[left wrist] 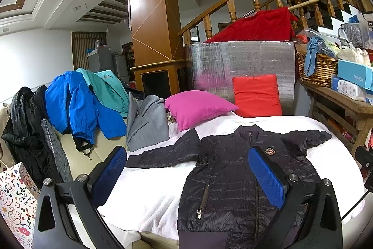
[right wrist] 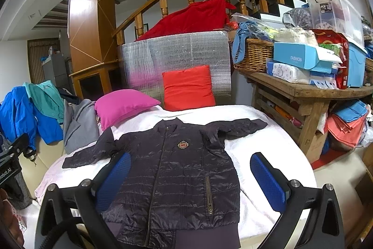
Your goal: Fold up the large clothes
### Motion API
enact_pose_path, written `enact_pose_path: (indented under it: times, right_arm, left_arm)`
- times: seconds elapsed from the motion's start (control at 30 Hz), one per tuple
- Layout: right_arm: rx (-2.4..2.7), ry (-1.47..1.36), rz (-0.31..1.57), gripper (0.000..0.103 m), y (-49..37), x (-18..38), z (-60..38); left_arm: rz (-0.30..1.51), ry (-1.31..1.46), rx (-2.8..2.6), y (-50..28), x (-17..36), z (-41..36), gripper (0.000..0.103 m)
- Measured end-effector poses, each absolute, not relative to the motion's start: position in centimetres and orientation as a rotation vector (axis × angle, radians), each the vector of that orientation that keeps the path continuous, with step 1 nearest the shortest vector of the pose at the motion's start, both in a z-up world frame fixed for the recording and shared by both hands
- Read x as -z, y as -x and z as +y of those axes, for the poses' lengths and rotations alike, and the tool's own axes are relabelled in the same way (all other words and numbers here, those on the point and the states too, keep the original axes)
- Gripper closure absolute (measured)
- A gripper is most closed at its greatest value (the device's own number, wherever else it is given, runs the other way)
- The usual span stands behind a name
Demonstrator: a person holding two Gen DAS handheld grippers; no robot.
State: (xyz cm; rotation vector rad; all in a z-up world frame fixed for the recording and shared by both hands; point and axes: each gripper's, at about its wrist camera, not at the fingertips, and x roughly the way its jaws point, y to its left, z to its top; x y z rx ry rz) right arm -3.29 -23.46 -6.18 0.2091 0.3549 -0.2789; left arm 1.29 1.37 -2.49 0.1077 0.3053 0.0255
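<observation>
left wrist view: the white blanket lies bare left of the dark quilted jacket, and a strip shows past the right sleeve; pink pillow and red cushion sit at the far edge, a wooden table close on the right. the jacket lies flat, front up, zipped, sleeves spread, chest badge showing. left gripper and right gripper hover above its hem, blue pads spread wide, holding nothing.

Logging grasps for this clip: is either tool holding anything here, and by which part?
Nothing is held. The left tool and right tool are both open above the dark jacket, which lies flat.
</observation>
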Motion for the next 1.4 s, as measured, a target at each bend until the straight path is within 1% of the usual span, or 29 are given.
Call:
enact_pose_path:
  times: [0.8, 1.1, 1.2, 1.23, 1.3, 1.4]
  right_arm:
    - [0.275, -0.216, 0.401, 0.000, 1.9, 7.6, -23.6]
    - [0.282, -0.230, 0.446, 0.000, -1.0, 8.9, -25.2]
    - [0.277, -0.252, 0.455, 0.000, -2.7, 9.5, -27.4]
    - [0.284, -0.259, 0.450, 0.000, -3.3, 9.8, -28.6]
    - [0.290, -0.280, 0.429, 0.000, -5.0, 10.9, -32.4]
    - [0.257, -0.358, 0.459, 0.000, -8.2, 13.2, -38.6]
  left_arm:
    - [0.343, -0.111, -0.033, -2.6, 3.8, 1.3, 0.000]
    - [0.395, -0.127, -0.042, -5.6, 5.2, 0.5, 0.000]
    - [0.446, -0.137, -0.032, -7.6, 6.6, 0.2, 0.000]
    - [0.489, -0.142, -0.015, -8.9, 7.6, 0.0, 0.000]
    - [0.561, -0.149, 0.006, -10.9, 9.3, -0.2, 0.000]
    - [0.689, -0.135, 0.045, -14.5, 12.6, -0.6, 0.000]
